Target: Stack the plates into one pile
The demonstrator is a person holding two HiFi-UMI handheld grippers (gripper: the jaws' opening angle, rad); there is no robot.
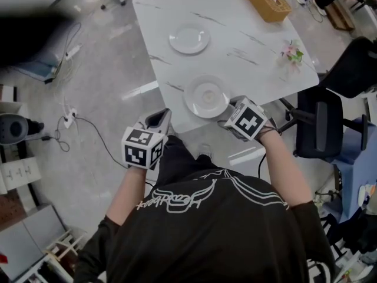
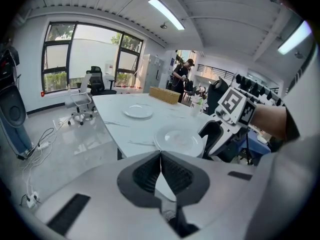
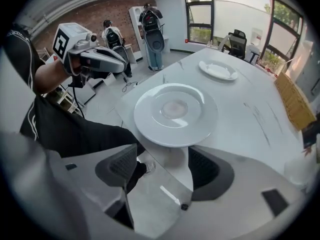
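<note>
Two white plates lie on the white marble table [image 1: 247, 52]: a small one [image 1: 189, 39] far back and a larger one [image 1: 207, 96] at the near edge. My right gripper [image 1: 230, 112] is right beside the larger plate, on its right, and points steeply down. In the right gripper view its jaws [image 3: 165, 159] stand wide open, with the larger plate's [image 3: 175, 113] near rim just ahead of the pads and nothing pressed. My left gripper [image 1: 160, 117] hangs off the table's near left corner, its jaws [image 2: 161, 156] shut and empty. It faces the larger plate [image 2: 180, 140] and the small plate [image 2: 138, 111].
A cardboard box [image 1: 264, 0] lies at the table's far right, and a small vase of flowers [image 1: 291, 53] stands near the right edge. A black chair [image 1: 330, 117] is to the right of the table. Cables [image 1: 70, 119] lie on the floor to the left.
</note>
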